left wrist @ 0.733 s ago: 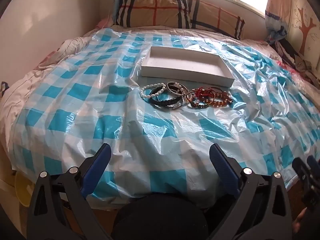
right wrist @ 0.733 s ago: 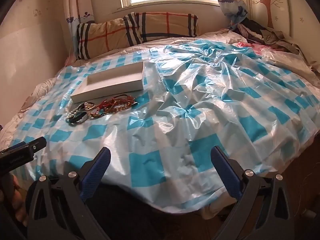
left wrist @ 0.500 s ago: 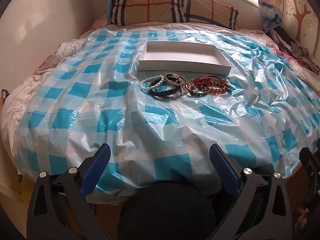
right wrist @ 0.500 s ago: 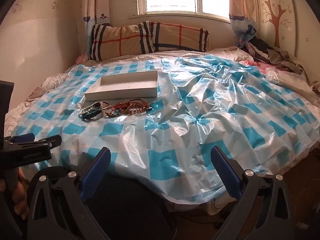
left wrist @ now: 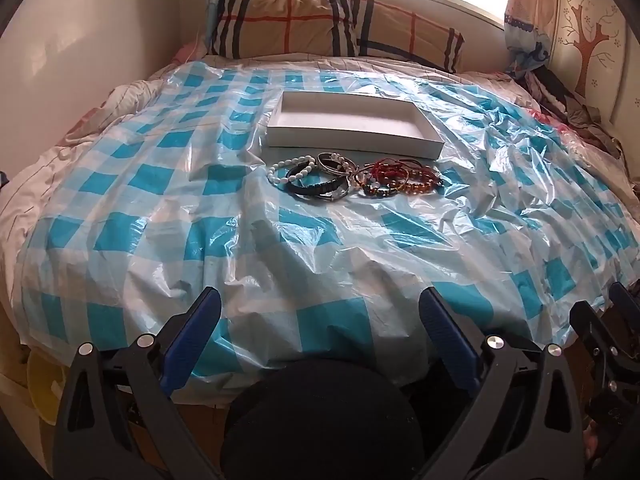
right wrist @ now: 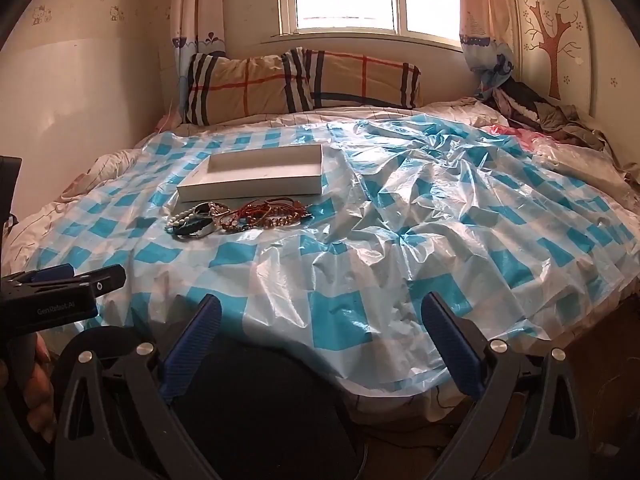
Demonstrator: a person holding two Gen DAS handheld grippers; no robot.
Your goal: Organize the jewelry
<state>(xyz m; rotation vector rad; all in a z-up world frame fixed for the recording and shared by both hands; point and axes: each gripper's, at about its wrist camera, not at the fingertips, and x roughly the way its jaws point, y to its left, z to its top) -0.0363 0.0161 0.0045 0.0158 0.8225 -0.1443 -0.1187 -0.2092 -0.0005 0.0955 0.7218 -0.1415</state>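
The box (left wrist: 354, 126) lies open on the checked sheet (left wrist: 200, 248) that covers the bed (right wrist: 460, 114), and it is the landmark here. Its inside looks bare, so I judge no sorting has begun. The bracelets (left wrist: 354, 178) lie in a heap just in front of the box's near wall, nearly touching it: a white bead one (left wrist: 290, 168) at the left end, dark bands (left wrist: 320, 188) in the middle, red and amber bead ones (left wrist: 400, 178) at the right end. Kept so close, each piece likely needs only a short lift over the wall. The sheet probably serves to keep small things off the bedding.

The left gripper (left wrist: 320, 332) hangs well short of the box, at the bed's near edge, jaws wide apart and holding nothing. The right gripper (right wrist: 322, 336) is likewise well back and off to the box's right, jaws spread and empty. Open jaws suit a first pick from the heap; overlapping rings may snag together.
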